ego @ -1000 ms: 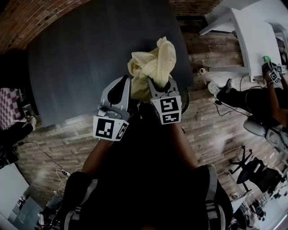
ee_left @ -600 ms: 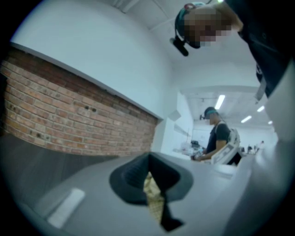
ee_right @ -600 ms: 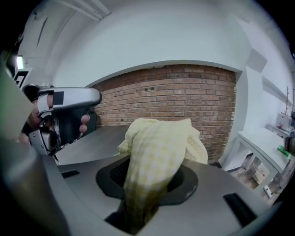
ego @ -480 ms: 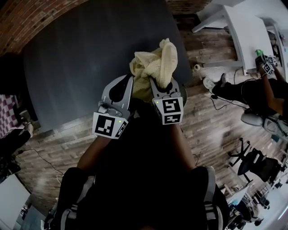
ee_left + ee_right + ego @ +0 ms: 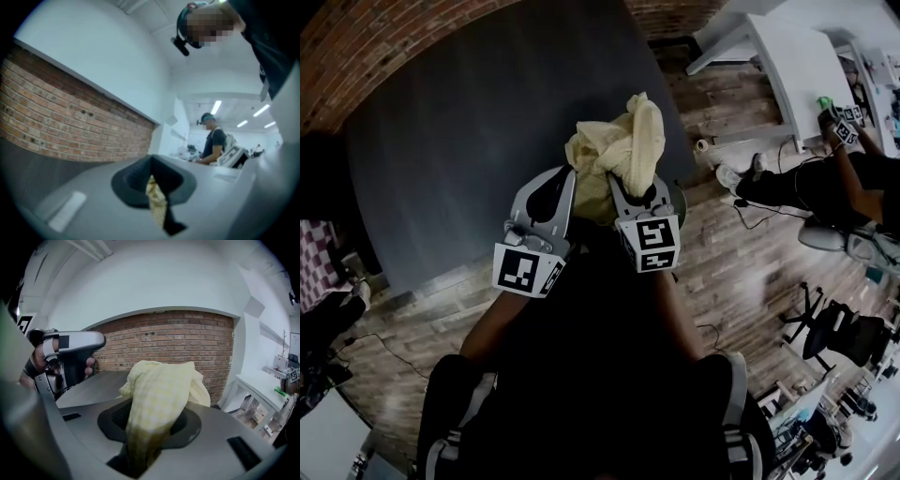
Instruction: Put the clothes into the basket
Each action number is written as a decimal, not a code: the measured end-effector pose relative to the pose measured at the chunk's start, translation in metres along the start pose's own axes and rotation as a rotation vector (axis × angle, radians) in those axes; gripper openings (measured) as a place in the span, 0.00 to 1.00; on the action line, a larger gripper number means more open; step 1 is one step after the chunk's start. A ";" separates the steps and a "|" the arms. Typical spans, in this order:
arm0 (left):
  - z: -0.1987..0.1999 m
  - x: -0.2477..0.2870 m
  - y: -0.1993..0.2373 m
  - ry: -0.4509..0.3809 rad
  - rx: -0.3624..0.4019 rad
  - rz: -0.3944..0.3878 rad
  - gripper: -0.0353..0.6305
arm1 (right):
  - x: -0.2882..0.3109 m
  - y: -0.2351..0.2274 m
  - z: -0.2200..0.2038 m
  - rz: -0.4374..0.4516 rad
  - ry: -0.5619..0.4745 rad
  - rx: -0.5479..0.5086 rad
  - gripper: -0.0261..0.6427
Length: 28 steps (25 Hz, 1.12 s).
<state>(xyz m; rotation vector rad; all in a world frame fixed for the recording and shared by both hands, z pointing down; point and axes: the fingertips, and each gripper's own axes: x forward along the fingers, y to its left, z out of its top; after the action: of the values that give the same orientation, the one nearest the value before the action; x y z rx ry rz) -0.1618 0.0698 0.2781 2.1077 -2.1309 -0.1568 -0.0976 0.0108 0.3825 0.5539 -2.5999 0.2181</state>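
- Compared with a second ago, the yellow checked cloth (image 5: pixel 619 155) is kept clamped in both tools and bunched in much the same shape.
- The left tool (image 5: pixel 572 183) and the right tool (image 5: pixel 623 187) are again found side by side in front of the body.
- The white table (image 5: pixel 797 66) and the person (image 5: pixel 825 187) at the right edge are shown further up the head view than before. More of the dark surface (image 5: pixel 469 122) is taken in.
- The left tool is closed on a thin strip of the cloth. Its jaws are nearly together, with only a narrow yellow fold pinched between them.
- The right tool is clamped on a thick fold. Its jaws are held partly apart by the bulk of fabric, which is bulged up over them.
- The cloth is held in the air between the two tools, above the near edge of the dark surface.
- In the right gripper view the left tool is seen at the left, gripped by a hand, with a brick wall (image 5: pixel 178 338) behind.
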 end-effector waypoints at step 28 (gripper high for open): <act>-0.002 -0.026 -0.012 0.003 -0.054 -0.232 0.06 | -0.094 0.019 0.019 -0.274 -0.093 0.083 0.23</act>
<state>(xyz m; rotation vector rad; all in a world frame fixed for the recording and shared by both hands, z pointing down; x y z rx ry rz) -0.1493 0.0958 0.2770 2.3157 -1.8519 -0.2327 -0.0374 0.0557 0.3203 0.9620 -2.5751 0.2146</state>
